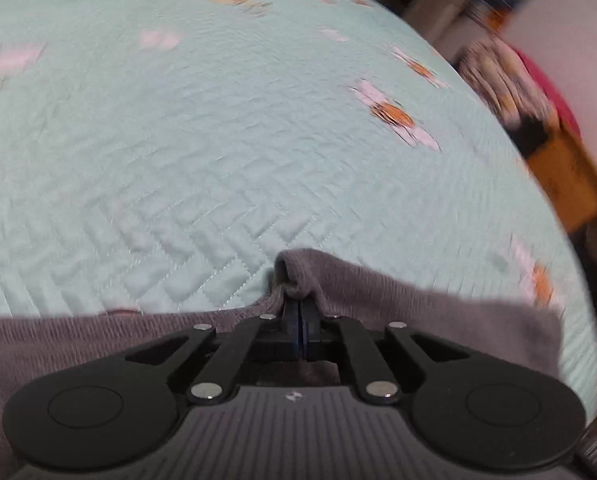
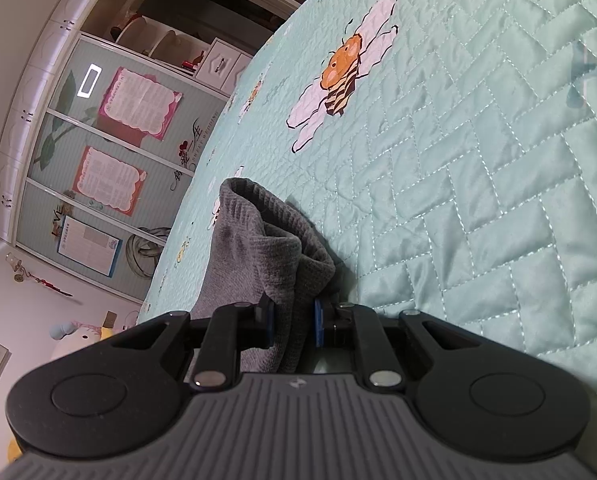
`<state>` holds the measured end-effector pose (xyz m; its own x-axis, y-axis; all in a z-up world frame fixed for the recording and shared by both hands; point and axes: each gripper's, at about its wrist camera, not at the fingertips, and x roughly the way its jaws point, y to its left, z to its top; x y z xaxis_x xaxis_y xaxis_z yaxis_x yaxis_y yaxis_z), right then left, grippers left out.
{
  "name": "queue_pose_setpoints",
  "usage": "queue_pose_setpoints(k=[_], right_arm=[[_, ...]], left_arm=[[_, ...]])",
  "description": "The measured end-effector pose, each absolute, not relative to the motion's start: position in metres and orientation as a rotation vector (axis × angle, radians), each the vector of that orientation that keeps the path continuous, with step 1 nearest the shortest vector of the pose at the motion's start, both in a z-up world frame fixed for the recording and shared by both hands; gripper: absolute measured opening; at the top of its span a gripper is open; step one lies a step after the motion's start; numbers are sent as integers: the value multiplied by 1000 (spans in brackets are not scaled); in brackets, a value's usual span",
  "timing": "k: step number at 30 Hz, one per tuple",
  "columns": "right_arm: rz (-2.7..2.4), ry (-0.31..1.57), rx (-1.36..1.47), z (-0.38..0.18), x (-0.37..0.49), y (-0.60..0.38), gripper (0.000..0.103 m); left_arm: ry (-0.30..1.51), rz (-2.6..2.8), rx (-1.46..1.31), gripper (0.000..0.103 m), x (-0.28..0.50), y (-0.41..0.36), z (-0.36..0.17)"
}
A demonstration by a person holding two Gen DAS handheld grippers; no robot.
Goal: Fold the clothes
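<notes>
A grey knitted garment (image 1: 418, 312) lies along the near edge of a mint quilted bedspread (image 1: 218, 140). My left gripper (image 1: 300, 312) is shut on a pinched fold of that garment, which bunches up over the blue pads. The left wrist view is blurred. In the right wrist view, a thicker bunch of the same grey knit (image 2: 266, 248) stands up between the pads of my right gripper (image 2: 294, 322), which is shut on it. The cloth hangs down to the left past the bed's edge.
The bedspread (image 2: 478, 180) carries printed bees (image 2: 342, 68) and stretches far ahead. A wardrobe with posters (image 2: 110, 152) and a plush toy (image 2: 78, 340) stand beyond the bed's edge. Cluttered furniture (image 1: 538, 120) sits past the bed's right side.
</notes>
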<state>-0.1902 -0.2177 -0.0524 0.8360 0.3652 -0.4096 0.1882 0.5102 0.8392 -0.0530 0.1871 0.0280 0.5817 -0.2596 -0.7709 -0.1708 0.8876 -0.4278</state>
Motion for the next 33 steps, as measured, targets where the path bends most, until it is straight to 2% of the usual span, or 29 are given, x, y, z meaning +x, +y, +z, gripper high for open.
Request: queue_pose_setpoints(k=[4, 10, 15, 21, 27, 33], right_arm=[[125, 611, 1052, -52, -188, -220, 16], [146, 607, 1039, -52, -189, -220, 15], [143, 605, 1031, -51, -189, -219, 15], [139, 609, 1015, -50, -188, -218, 15], [149, 612, 998, -49, -187, -218, 15], [144, 589, 972, -43, -191, -213, 14]], left_arm=[[895, -73, -497, 5, -68, 193, 50], [801, -192, -442, 14, -127, 182, 81], [825, -312, -288, 16, -167, 150, 70], [933, -311, -205, 19, -154, 134, 26], [947, -293, -294, 18, -157, 143, 36], [896, -345, -405, 30, -196, 159, 58]])
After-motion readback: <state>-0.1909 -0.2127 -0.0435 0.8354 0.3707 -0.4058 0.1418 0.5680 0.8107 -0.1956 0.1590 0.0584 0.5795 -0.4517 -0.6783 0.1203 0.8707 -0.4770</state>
